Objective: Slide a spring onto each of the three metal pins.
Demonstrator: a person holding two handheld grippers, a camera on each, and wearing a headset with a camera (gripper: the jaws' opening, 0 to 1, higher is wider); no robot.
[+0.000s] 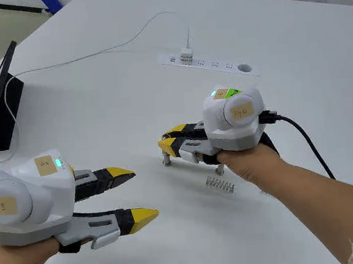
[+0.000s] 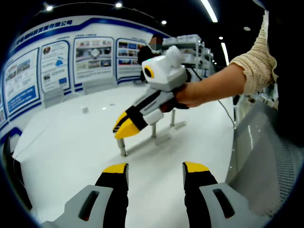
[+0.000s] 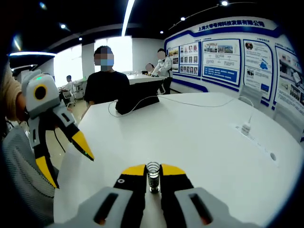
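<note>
The right gripper (image 3: 153,176) pinches a spring (image 3: 152,168) between its jaws, long axis upright, directly above the end pin (image 1: 166,161) on the white table (image 1: 100,108). A second spring (image 1: 220,184) lies flat beside the right hand, its axis along the tabletop. The left gripper (image 1: 137,194) hovers apart, jaws spread
</note>
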